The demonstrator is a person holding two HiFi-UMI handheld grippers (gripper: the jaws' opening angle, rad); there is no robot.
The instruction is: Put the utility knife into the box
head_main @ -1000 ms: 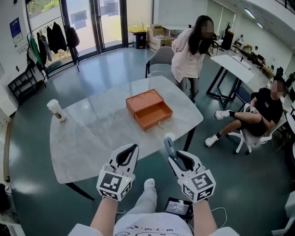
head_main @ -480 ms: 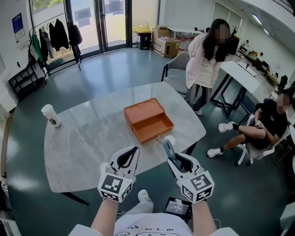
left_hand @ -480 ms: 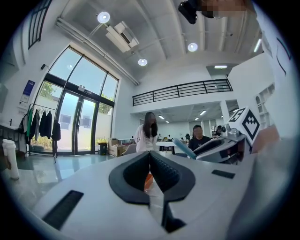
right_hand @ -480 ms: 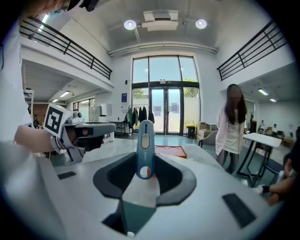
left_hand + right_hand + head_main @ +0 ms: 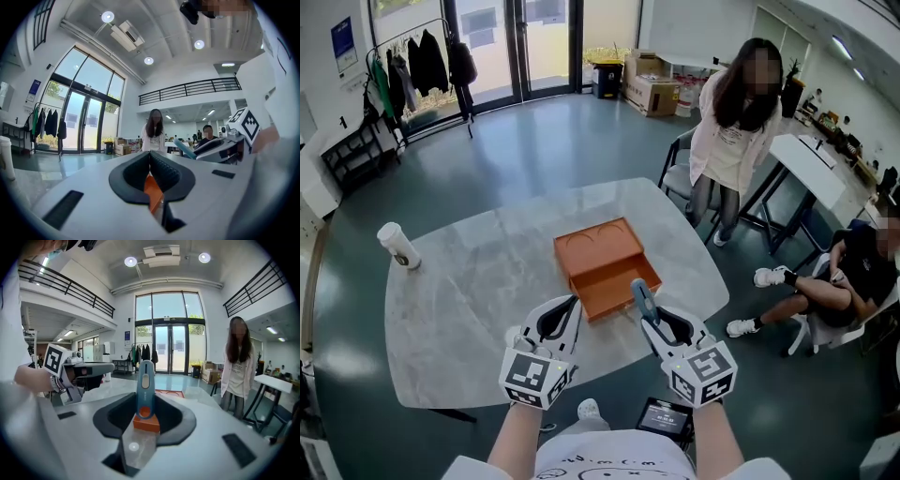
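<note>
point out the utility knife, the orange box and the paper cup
utility knife (image 5: 146,397): right gripper view, middle of its blue handle
orange box (image 5: 595,246): head view, its flat top panel
paper cup (image 5: 397,247): head view, its side wall

Open-plan office hall: glass doors, coat rack, desks, cardboard boxes, mezzanine railing.

The utility knife is showing slate blue with an orange dot. The box is glowing orange on the worktop, which is showing pale grey marble veining. The left hand-held gripper and the right hand-held gripper are showing white shells, black jaw linings and black-and-white square markers.
</note>
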